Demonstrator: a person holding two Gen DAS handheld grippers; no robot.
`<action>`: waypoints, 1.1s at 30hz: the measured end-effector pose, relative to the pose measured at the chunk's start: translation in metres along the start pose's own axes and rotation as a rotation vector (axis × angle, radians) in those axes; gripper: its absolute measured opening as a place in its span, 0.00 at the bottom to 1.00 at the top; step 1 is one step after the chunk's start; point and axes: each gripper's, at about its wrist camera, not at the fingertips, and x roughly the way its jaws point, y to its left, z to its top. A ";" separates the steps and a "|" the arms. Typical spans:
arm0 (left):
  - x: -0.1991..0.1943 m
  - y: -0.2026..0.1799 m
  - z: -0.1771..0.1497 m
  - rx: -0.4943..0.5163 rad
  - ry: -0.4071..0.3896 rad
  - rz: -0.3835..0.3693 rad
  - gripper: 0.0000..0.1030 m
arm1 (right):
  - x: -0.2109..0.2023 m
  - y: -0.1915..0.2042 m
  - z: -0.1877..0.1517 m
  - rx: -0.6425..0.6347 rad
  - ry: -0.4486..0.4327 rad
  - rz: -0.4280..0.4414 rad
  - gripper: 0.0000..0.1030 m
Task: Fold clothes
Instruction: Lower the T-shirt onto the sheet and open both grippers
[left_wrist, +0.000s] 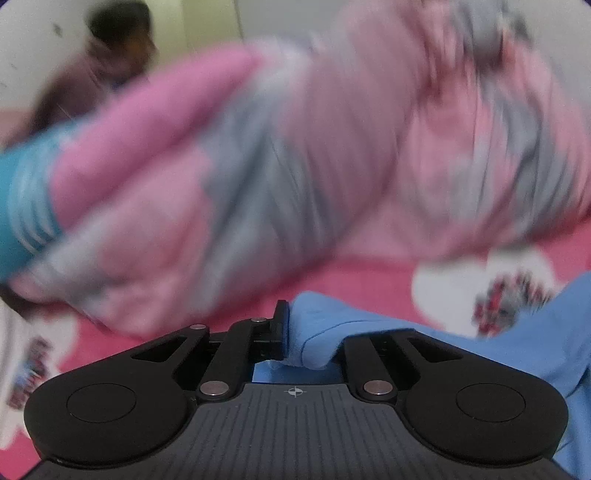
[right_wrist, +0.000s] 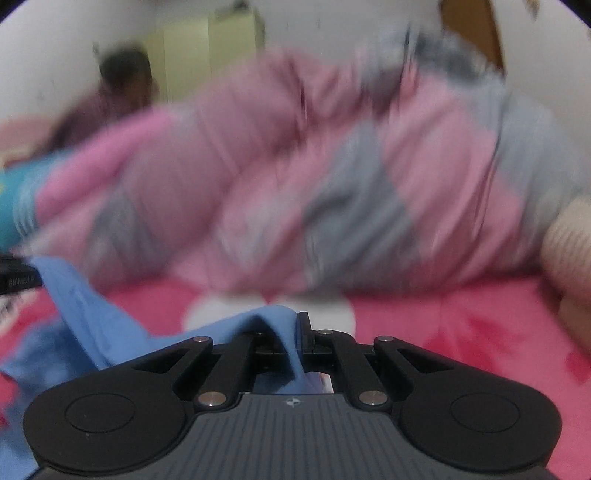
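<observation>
In the left wrist view, a white patch with a blurred printed figure (left_wrist: 506, 299) is seen on the pink bed sheet (left_wrist: 369, 280) at the right, and a second such print at the far left edge; these prints are not shown so clearly in the right wrist view. Only in the right wrist view, a beige cushion-like thing (right_wrist: 569, 251) is seen at the right edge and a brown door (right_wrist: 472, 33) at the top. A person in dark clothes (left_wrist: 118, 55) is seen far at the upper left in both views, much blurred. The light blue garment (left_wrist: 480, 350) lies on the bed just in front of both tools and spreads to the right in the left view and to the left in the right view. The left tongs (left_wrist: 306, 339) are parted a little, with a fold of the blue cloth between them; whether it is still pressed cannot be told. The right tongs (right_wrist: 295, 339) are clenched on a ridge of the same garment (right_wrist: 273, 332). Both tools are pointed downward toward the bed. Behind the garment, a big heap of pink and grey bedding (left_wrist: 295, 147) closes the far side, and a strip of bare sheet is left between them.
</observation>
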 end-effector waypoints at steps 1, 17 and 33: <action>0.014 -0.004 -0.006 0.006 0.059 -0.009 0.23 | 0.016 -0.002 -0.007 -0.006 0.055 -0.005 0.05; -0.097 0.092 -0.021 -0.211 0.051 -0.244 0.87 | -0.041 -0.041 -0.022 0.175 0.191 0.100 0.77; -0.047 0.072 -0.090 0.226 0.079 0.062 0.39 | -0.079 -0.077 -0.101 0.414 0.066 0.365 0.80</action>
